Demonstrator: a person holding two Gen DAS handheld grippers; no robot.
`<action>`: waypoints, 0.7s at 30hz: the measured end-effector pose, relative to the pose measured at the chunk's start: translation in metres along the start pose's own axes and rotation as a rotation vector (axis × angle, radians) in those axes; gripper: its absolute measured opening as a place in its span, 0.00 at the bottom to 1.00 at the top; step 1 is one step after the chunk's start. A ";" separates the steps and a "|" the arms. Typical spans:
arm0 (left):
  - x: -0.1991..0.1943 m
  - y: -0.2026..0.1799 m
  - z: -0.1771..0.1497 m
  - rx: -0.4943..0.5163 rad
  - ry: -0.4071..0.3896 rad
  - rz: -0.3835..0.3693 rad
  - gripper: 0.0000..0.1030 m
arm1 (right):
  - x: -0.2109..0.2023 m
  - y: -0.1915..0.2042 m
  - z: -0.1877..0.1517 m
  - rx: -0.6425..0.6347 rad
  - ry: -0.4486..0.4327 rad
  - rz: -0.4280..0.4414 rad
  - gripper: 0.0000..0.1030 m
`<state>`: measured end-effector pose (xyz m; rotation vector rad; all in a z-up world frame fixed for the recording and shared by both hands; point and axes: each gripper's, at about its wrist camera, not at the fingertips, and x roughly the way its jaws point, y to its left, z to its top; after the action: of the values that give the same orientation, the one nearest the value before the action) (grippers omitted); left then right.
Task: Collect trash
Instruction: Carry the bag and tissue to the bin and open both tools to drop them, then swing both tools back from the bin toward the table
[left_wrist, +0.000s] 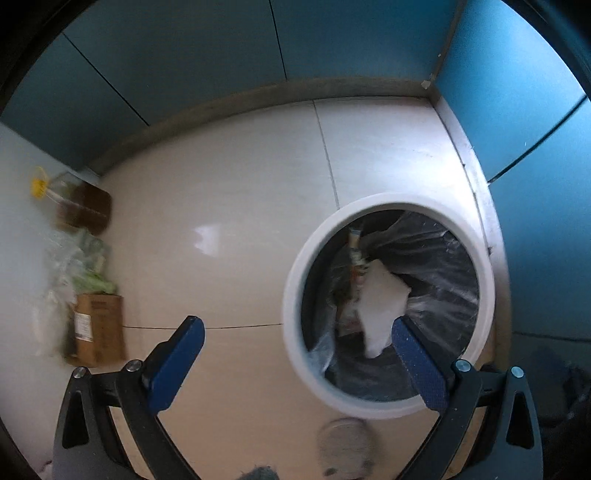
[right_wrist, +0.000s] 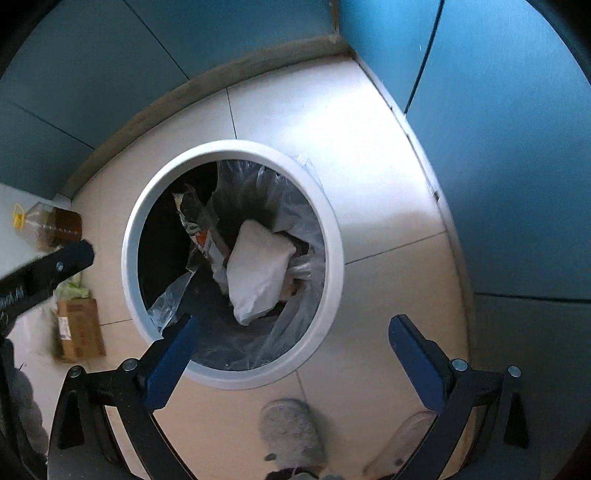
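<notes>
A round white bin (left_wrist: 295, 280) (right_wrist: 127, 258) lined with a clear plastic bag stands on the tiled floor. Inside lie a white crumpled paper (left_wrist: 380, 299) (right_wrist: 258, 269) and a printed wrapper (left_wrist: 356, 254) (right_wrist: 195, 221). My left gripper (left_wrist: 295, 332) points down over the bin's left rim, its blue jaws wide open with nothing between them. My right gripper (right_wrist: 291, 328) hangs over the bin's near rim, also wide open and empty. Part of the left gripper's black body (right_wrist: 44, 273) shows at the left edge of the right wrist view.
Blue cabinet fronts (left_wrist: 184, 55) (right_wrist: 498, 147) close in the corner behind and to the right. An oil bottle (left_wrist: 74, 203) (right_wrist: 51, 225), a plastic bag with greens (left_wrist: 85, 262) and a cardboard box (left_wrist: 98, 328) (right_wrist: 79, 328) sit at the left wall. A person's slippered feet (right_wrist: 291, 432) stand near the bin.
</notes>
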<state>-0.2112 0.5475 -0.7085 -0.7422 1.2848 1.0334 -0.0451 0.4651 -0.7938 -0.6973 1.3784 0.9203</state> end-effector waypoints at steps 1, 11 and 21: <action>0.000 -0.001 0.001 0.004 0.000 0.002 1.00 | -0.002 0.002 0.001 -0.008 -0.002 -0.002 1.00; -0.092 0.003 -0.022 0.010 0.008 0.049 1.00 | -0.102 0.014 -0.008 -0.047 -0.018 -0.032 1.00; -0.271 0.007 -0.044 -0.003 -0.006 0.023 1.00 | -0.302 0.030 -0.036 -0.088 -0.039 -0.002 1.00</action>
<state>-0.2277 0.4576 -0.4491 -0.7277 1.2896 1.0549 -0.0773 0.4085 -0.4951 -0.7433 1.3083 0.9924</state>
